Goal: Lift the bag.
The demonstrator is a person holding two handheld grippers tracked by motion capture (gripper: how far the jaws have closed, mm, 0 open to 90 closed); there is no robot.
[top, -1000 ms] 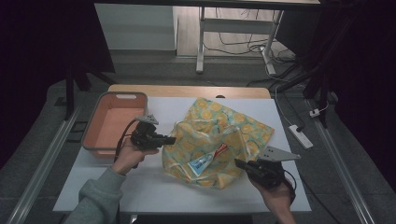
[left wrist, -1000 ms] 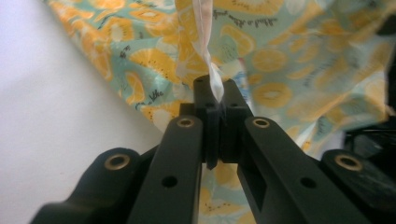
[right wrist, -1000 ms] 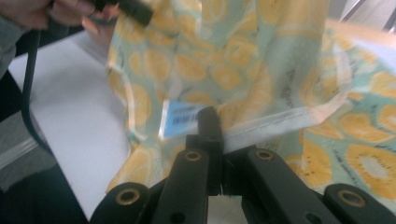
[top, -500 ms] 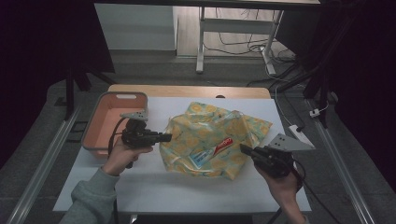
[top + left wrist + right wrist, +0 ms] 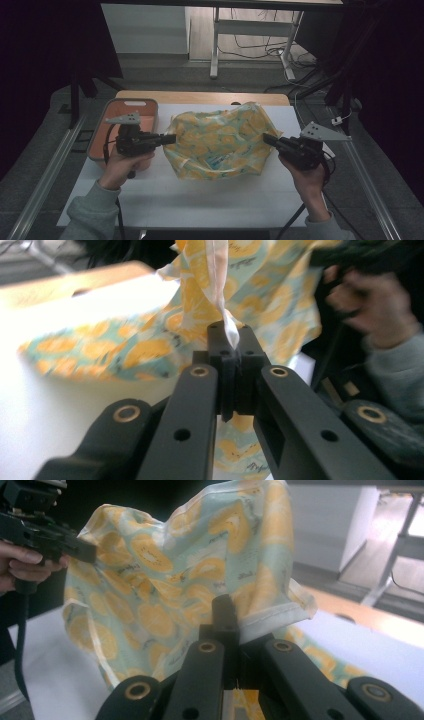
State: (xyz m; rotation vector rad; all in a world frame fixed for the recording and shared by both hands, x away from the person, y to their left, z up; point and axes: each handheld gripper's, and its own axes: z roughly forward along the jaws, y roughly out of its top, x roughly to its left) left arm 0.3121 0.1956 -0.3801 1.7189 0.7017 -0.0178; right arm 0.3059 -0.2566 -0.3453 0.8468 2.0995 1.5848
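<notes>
Yellow-and-teal printed bag [image 5: 220, 142] sits mid-tabletop [image 5: 200, 200] in the high view, stretched between both tools. Left hand-held gripper [image 5: 169, 138] clamps its left edge, right hand-held gripper [image 5: 267, 139] its right edge. Pink bin [image 5: 125, 107] at the far-left corner, behind the left one.

Left gripper view: jaws closed on a white-edged fold of bag [image 5: 220, 315], fabric rising above the left hand-held gripper [image 5: 234, 352]; other hand [image 5: 370, 300] beyond, blurred.

Right gripper view: right hand-held gripper [image 5: 226, 625] pinched on the bag's [image 5: 165, 580] hemmed rim; bag hangs lifted off the tabletop [image 5: 55, 675].
</notes>
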